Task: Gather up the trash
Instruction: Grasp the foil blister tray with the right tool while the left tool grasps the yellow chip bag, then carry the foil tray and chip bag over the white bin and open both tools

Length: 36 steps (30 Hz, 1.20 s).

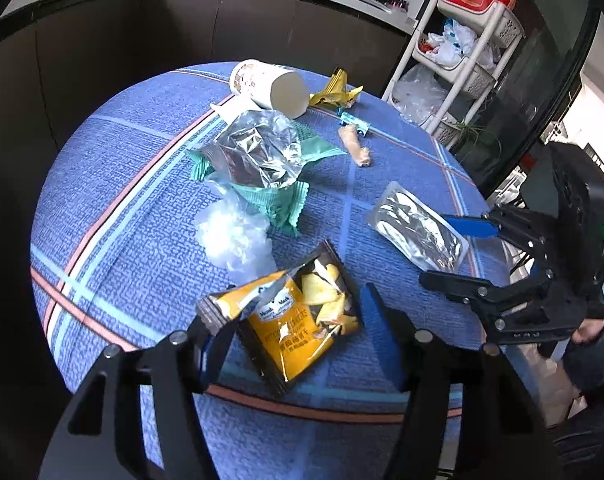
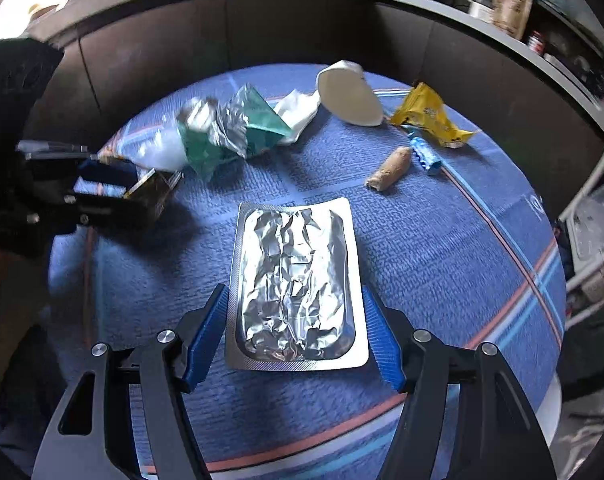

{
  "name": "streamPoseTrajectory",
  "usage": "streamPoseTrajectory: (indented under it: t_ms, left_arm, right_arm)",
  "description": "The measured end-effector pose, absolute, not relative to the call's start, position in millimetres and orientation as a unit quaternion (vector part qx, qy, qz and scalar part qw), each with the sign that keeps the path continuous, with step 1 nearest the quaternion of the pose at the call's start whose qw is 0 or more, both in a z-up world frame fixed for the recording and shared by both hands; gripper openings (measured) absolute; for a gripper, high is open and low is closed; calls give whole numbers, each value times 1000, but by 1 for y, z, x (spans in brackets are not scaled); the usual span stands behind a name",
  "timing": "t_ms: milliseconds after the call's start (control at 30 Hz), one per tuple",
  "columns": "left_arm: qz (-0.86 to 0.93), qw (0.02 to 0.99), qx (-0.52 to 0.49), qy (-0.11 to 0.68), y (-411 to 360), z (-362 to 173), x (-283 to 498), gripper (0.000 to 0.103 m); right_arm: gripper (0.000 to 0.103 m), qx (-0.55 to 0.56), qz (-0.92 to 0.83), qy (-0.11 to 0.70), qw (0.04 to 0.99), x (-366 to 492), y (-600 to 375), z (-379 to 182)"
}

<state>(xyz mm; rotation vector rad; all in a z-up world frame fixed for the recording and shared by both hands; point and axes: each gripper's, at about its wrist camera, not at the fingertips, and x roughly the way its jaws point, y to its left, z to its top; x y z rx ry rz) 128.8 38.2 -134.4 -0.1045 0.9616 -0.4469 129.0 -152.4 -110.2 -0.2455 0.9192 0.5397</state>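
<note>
Trash lies on a round table with a blue cloth [image 1: 150, 208]. My left gripper [image 1: 298, 320] is open, its fingers on either side of a yellow and black chip bag [image 1: 298, 320]. My right gripper [image 2: 294, 316] is open and straddles a flat silver foil pack [image 2: 296, 284], which also shows in the left wrist view [image 1: 417, 232]. Farther back lie a green wrapper with silver lining [image 1: 262, 160], a clear plastic bag [image 1: 232, 236], a tipped paper cup [image 1: 270, 86], a yellow wrapper [image 1: 335, 94], a small blue wrapper [image 1: 353, 122] and a tan food scrap [image 1: 355, 146].
A dark curved counter [image 1: 222, 16] stands behind the table. A white shelf rack [image 1: 465, 60] with bags stands at the back right. The right gripper's body [image 1: 541, 264] hangs over the table's right edge. A white tissue [image 2: 300, 112] lies by the cup.
</note>
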Motion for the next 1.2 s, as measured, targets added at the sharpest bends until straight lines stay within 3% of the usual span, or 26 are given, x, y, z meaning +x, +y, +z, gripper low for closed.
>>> streamPoseTrajectory:
  t_ms: [300,333,400,433,533,933,1200]
  left_arm:
    - [-212,858,-24,467,20,-138,121,69]
    - [-210,858,-15,469,17,-139,120,65]
    - [-211,857,-4,470,13,-140,119,48]
    - [-213,855,0,474,10,-140,118,28]
    - [-204,856,10,474,3,-139,114,22]
    - [-235,876,-34,420,-13,-78,95,20]
    - [-319,866,-38,383,-80,-36,99,20]
  right_arm:
    - [62,-50,229,412,880,84,-176,-97]
    - [62,-46,225,411,882,78,-179,-95]
    - [62,-45,215,407,887,70,-184,-94]
    - [62,-45,212,406,888,68,-185,-93]
    - [62,-38,208,400,892,60,-190,-91]
    - [62,25,165,361,918,43,-240,-72]
    - [62,73,96,338,933,33,-305,-67]
